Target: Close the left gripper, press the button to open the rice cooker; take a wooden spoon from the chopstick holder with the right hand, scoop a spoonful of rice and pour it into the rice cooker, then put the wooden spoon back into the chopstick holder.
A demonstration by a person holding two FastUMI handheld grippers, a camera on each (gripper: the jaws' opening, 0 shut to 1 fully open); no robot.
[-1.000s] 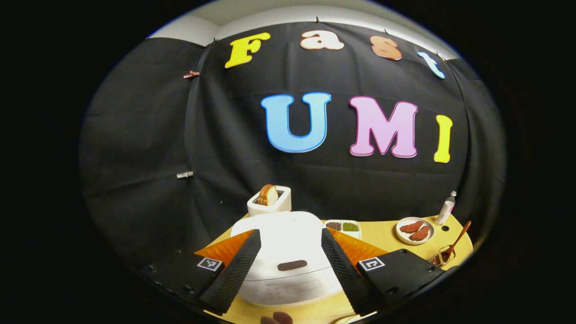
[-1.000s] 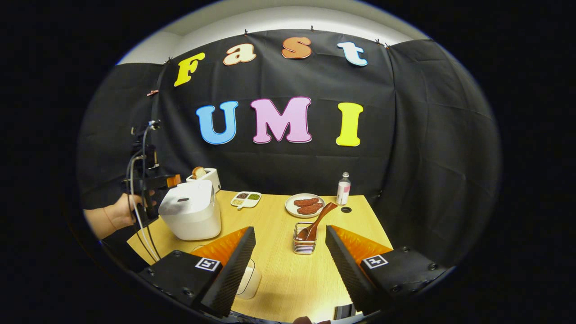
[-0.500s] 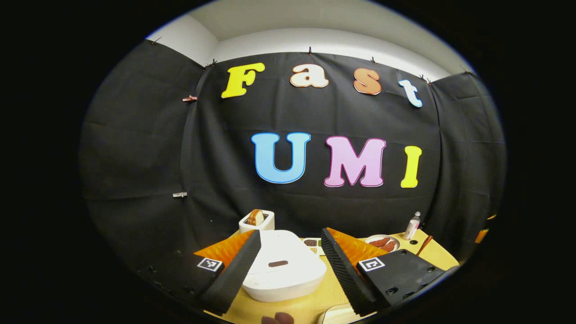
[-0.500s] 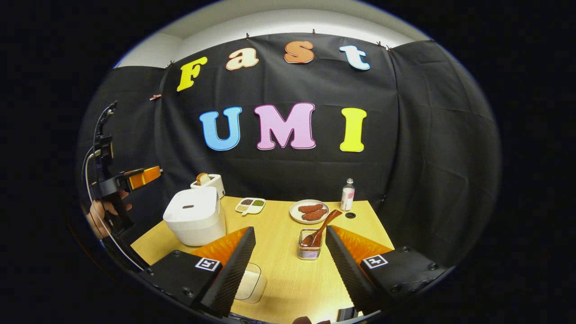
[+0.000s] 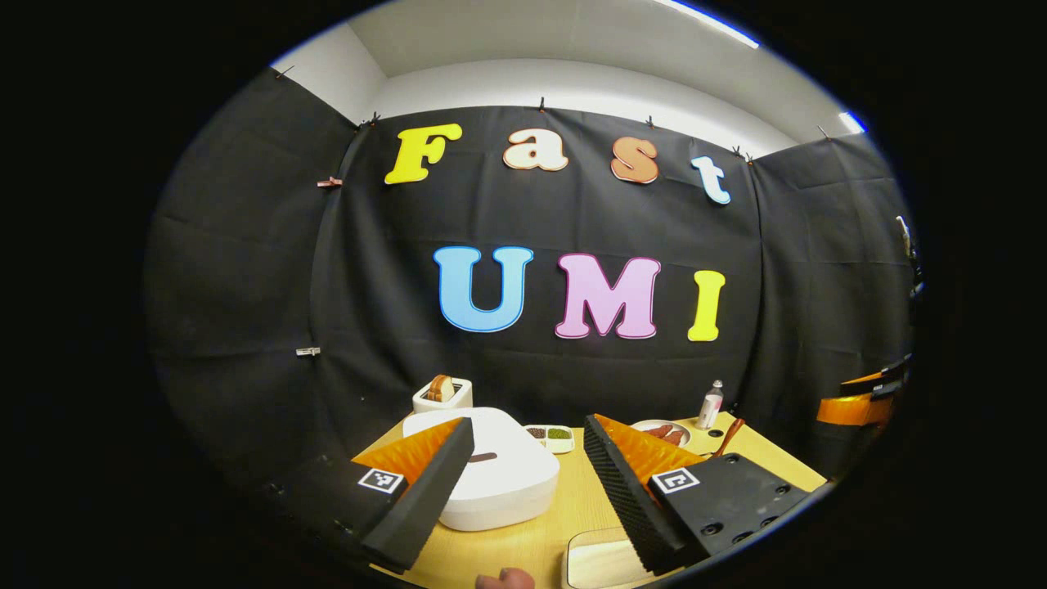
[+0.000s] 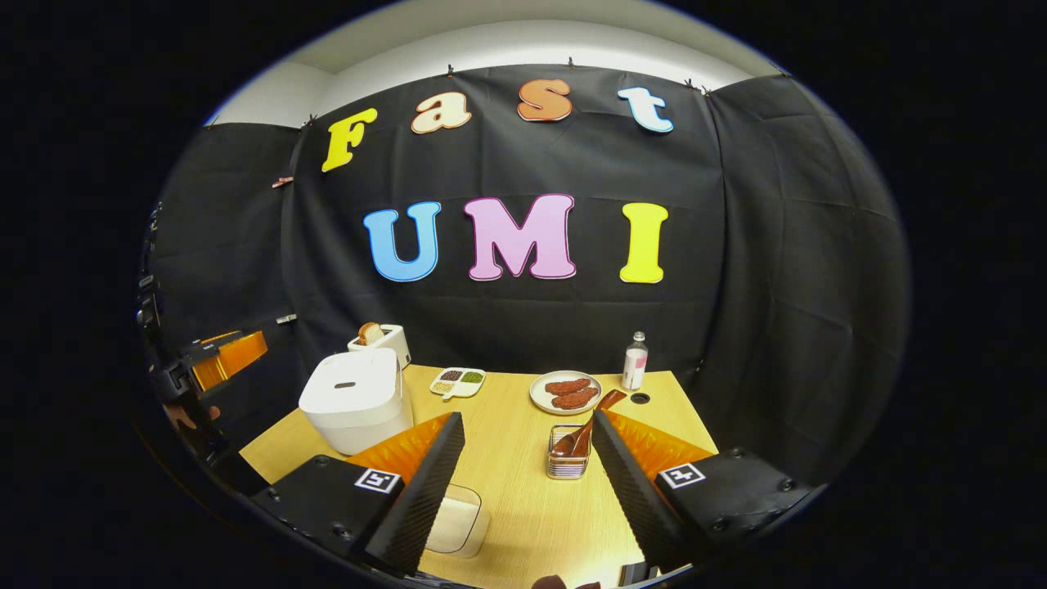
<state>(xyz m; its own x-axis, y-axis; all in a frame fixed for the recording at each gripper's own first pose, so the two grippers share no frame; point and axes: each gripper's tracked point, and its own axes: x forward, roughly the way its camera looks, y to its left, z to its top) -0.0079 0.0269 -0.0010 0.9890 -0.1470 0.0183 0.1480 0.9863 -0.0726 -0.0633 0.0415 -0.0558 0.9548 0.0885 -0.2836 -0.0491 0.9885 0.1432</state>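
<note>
I see the white cooker (image 6: pixel 355 399) with lid down on the desk (image 6: pixel 515 491), spoon (image 6: pixel 585 425) leaning in its holder (image 6: pixel 568 463). Both my hand-held grippers, left (image 5: pixel 523 483) and right (image 6: pixel 523 483), hover spread wide, holding nothing.

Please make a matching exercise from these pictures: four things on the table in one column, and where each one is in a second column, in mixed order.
Things:
1. white rice cooker
2. brown wooden spoon
3. slice of toasted bread
4. reddish meat pieces

Places:
A. in the white toaster by the wall
B. on the round white plate
C. at the left side of the wooden table, lid shut
D. standing in the small wire chopstick holder

Pairs: 1-C, 2-D, 3-A, 4-B
</note>
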